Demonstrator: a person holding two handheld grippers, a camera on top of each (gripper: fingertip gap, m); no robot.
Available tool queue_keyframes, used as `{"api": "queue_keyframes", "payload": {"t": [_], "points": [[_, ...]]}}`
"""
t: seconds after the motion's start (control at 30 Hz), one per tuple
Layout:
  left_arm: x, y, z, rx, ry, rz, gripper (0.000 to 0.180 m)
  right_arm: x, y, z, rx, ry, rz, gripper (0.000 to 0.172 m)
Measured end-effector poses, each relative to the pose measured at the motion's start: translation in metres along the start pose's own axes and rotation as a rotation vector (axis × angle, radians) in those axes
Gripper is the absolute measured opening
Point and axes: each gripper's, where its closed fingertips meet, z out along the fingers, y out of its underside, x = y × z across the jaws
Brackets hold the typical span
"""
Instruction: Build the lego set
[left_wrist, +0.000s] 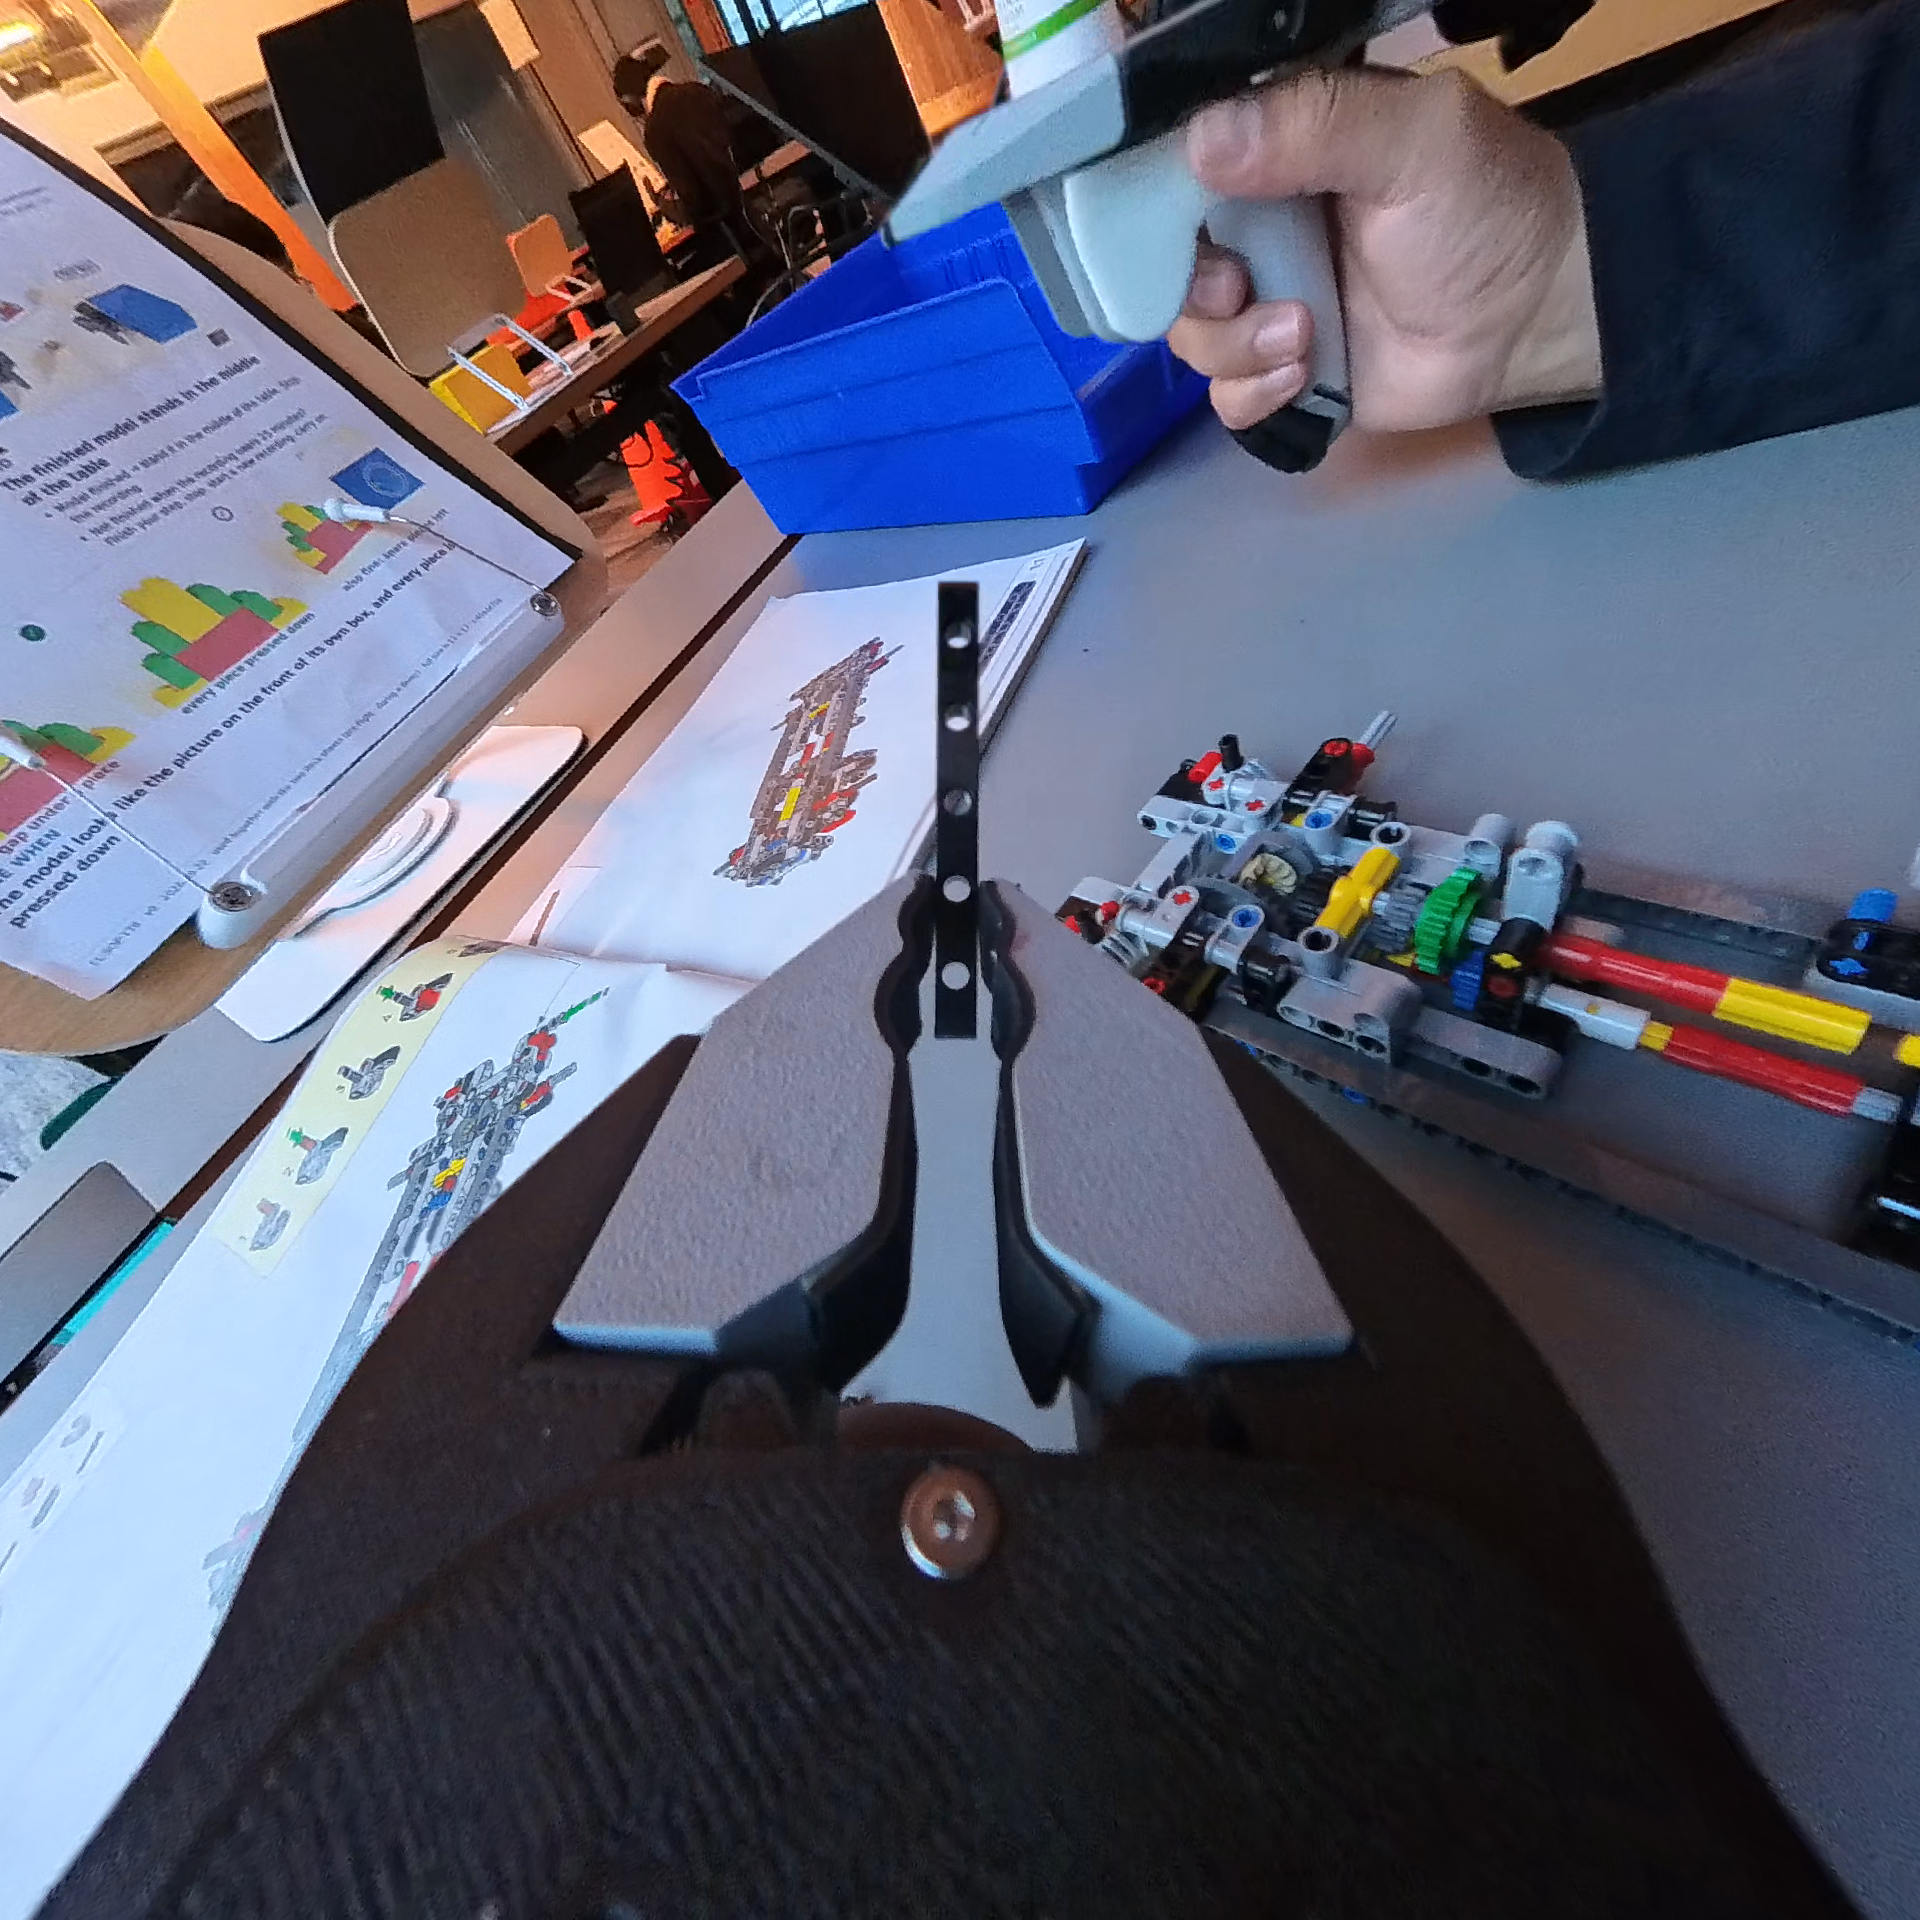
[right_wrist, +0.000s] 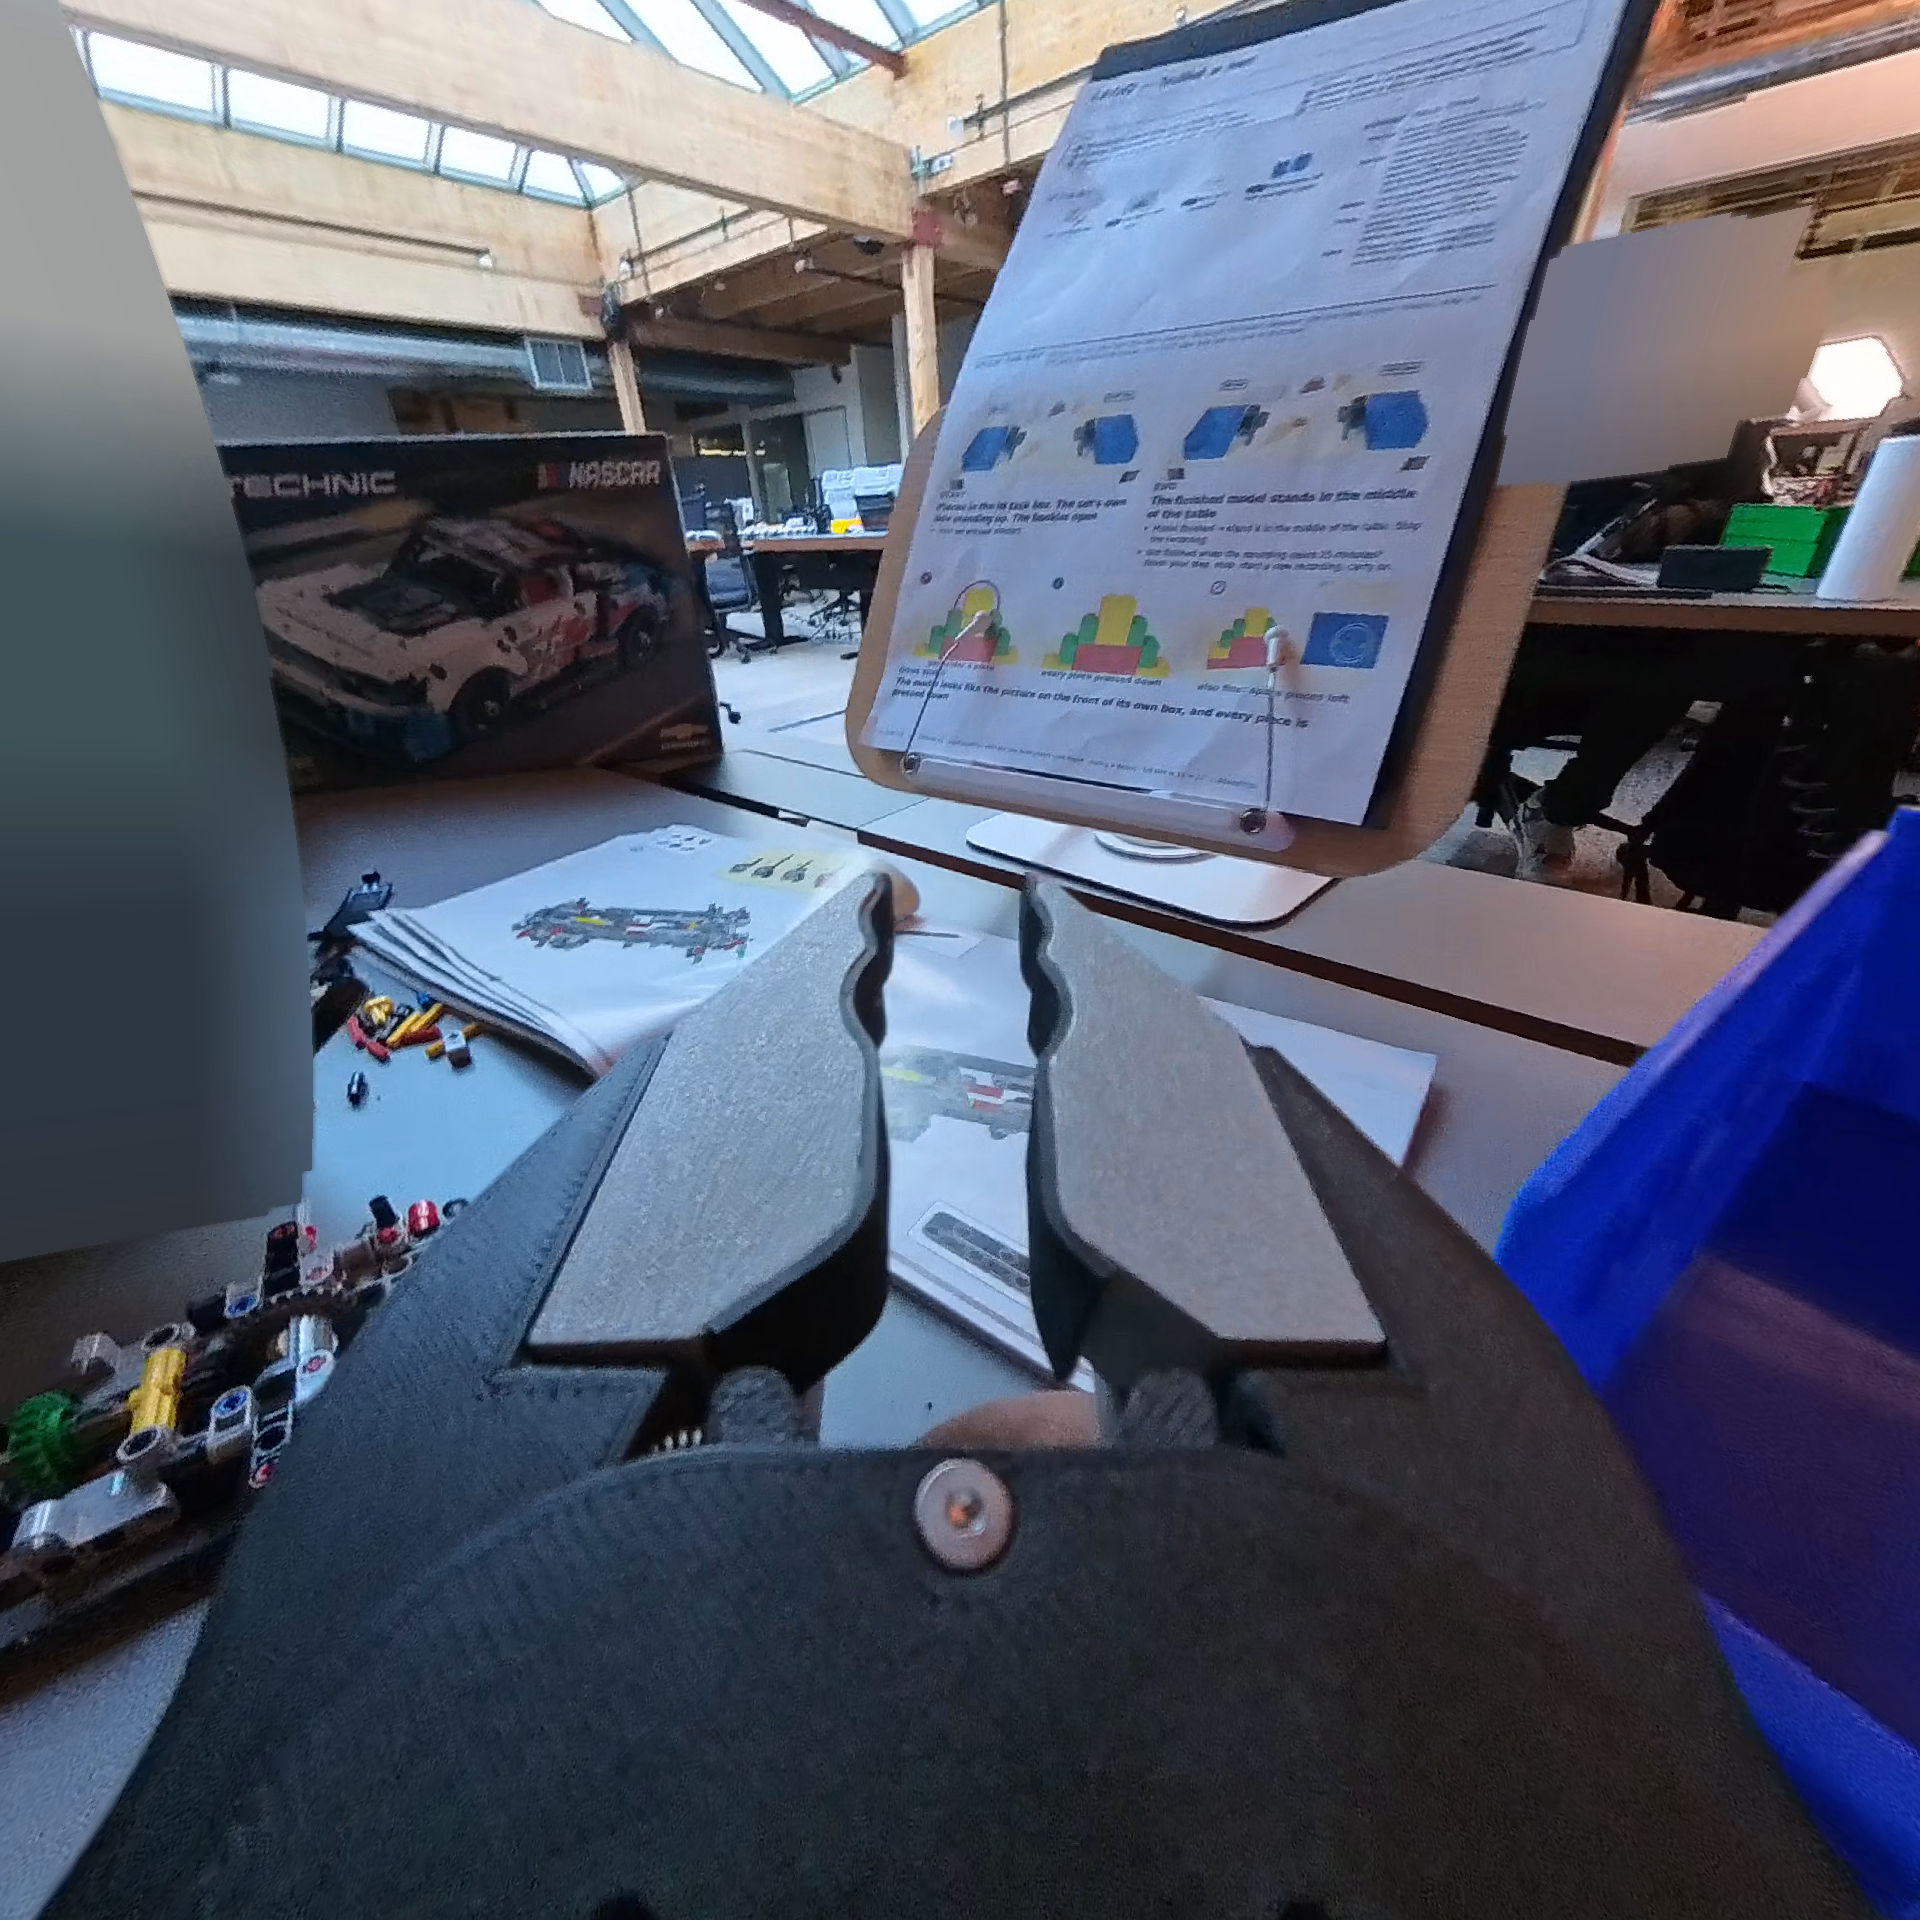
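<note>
The left gripper (left_wrist: 957, 940) is clamped on the lower end of a thin black strip with holes (left_wrist: 957, 758), which stands upright out of its fingertips, above the open instruction booklet (left_wrist: 790, 748) on the grey tabletop (left_wrist: 1455, 644). A half-built toy model (left_wrist: 1351, 914) lies just to its right. The right gripper (right_wrist: 956, 935) is parted and holds nothing, hovering over the booklet near the blue bin (right_wrist: 1766, 1195) and the paper stand (right_wrist: 1195, 468). Only the strip's end is pinched, so it could pivot or slip if it bumps the model. Loose small parts (right_wrist: 416, 1029) lie close by and could be scattered.
</note>
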Motion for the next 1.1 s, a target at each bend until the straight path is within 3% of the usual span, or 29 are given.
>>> {"api": "queue_keyframes", "payload": {"t": [0.77,1.1], "points": [[-0.002,0.002,0.002,-0.017,-0.025,0.011,0.006,-0.012,0.015,0.007,-0.055,-0.029,-0.121,0.018],[-0.024,0.006,-0.001,-0.022,-0.078,-0.149,0.006,-0.015,0.025,0.011,-0.088,-0.035,-0.162,0.017]]}}
